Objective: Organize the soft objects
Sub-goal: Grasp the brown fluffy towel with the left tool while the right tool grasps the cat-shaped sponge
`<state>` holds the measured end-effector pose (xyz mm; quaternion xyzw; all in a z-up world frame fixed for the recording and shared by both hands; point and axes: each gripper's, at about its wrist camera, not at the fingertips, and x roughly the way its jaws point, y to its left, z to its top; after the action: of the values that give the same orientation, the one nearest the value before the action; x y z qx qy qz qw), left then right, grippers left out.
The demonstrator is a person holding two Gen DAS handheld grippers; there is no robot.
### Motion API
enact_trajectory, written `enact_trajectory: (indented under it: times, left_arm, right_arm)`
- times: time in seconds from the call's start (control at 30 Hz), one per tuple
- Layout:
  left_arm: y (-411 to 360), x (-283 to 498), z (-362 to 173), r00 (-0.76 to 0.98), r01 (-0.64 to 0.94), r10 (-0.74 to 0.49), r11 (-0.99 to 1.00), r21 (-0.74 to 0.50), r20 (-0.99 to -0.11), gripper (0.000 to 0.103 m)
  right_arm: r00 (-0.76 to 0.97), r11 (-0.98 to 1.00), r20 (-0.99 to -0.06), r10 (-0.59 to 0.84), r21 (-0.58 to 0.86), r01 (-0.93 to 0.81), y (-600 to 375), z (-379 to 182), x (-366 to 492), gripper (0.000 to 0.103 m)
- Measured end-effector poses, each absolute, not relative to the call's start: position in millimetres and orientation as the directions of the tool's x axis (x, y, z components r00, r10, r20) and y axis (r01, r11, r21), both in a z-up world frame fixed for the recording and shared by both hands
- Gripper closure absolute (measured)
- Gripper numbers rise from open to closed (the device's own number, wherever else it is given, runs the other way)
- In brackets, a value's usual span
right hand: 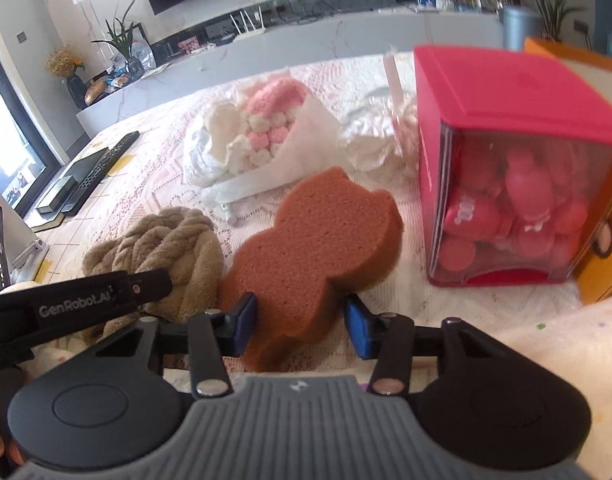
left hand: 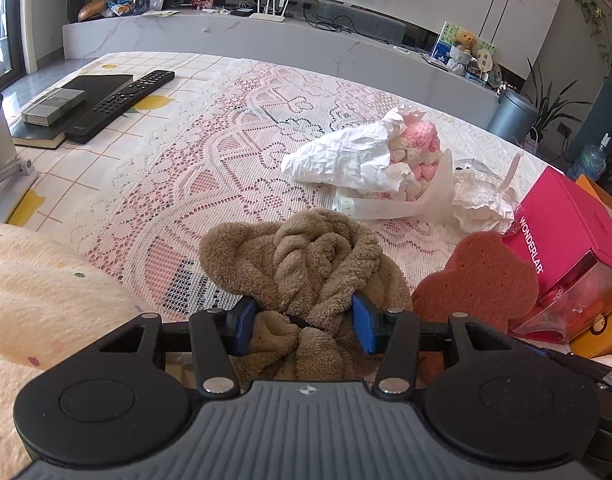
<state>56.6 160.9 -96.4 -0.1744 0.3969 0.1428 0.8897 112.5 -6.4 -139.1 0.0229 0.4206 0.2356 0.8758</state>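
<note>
A brown fuzzy towel (left hand: 302, 256) lies bunched on the lace tablecloth. My left gripper (left hand: 304, 324) is shut on its near folds. A reddish-brown sponge (right hand: 318, 248) with a lobed outline lies to the right of the towel (right hand: 166, 248); it also shows in the left wrist view (left hand: 478, 276). My right gripper (right hand: 300, 326) straddles the sponge's near end, the left pad touching it and the right pad a little apart. A knitted pink and white bouquet (left hand: 414, 156) in white paper lies farther back; it also shows in the right wrist view (right hand: 266, 128).
A pink box (right hand: 514, 168) with a clear front holding pink items stands at the right, an orange box (right hand: 602, 240) behind it. A remote (left hand: 122, 104), a book and a small box lie at the far left. A cream pillow (left hand: 38, 300) is near left.
</note>
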Motion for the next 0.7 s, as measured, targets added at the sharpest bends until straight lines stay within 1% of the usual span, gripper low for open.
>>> enact_trajectory:
  times: [0.3,0.33,0.5,0.57,0.6,0.63,0.67,0.7]
  left_arm:
    - [163,49,-85,0.676,-0.37,0.087,0.899,-0.235,-0.732,0.048]
    - [163,49,-83,0.678,-0.368,0.082,0.898,-0.24,-0.73,0.049]
    - [158,45,-71,0.694,-0.346,0.076,0.907,-0.239,-0.716,0.051]
    - [156,44,-66,0.702,-0.335,0.071,0.911,-0.241,-0.709,0.056]
    - [155,43,-64,0.705,-0.332,0.072,0.912,-0.239,-0.705,0.059]
    - [153,42,-61,0.707,-0.328,0.075,0.916,-0.232,-0.703,0.075]
    - [152,42,-59,0.708,-0.324,0.073,0.918,-0.23,-0.702,0.094]
    - [151,42,-57,0.71,-0.314,0.064,0.92,-0.234,-0.701,0.096]
  right_arm:
    - [0.592,0.872,-0.688,0.421,0.127,-0.472,-6,-116,107,0.058]
    - [0.594,0.869,-0.685,0.422,0.12,-0.479,-6,-113,107,0.058]
    - [0.6,0.847,-0.671,0.435,0.08,-0.525,-10,-98,106,0.058]
    - [0.609,0.837,-0.659,0.441,0.057,-0.545,-15,-90,105,0.058]
    - [0.611,0.831,-0.654,0.445,0.048,-0.554,-18,-87,104,0.058]
    - [0.615,0.828,-0.65,0.446,0.04,-0.559,-21,-84,105,0.058]
    - [0.619,0.828,-0.646,0.446,0.034,-0.56,-24,-81,105,0.058]
    - [0.621,0.827,-0.642,0.449,0.036,-0.56,-28,-77,106,0.058]
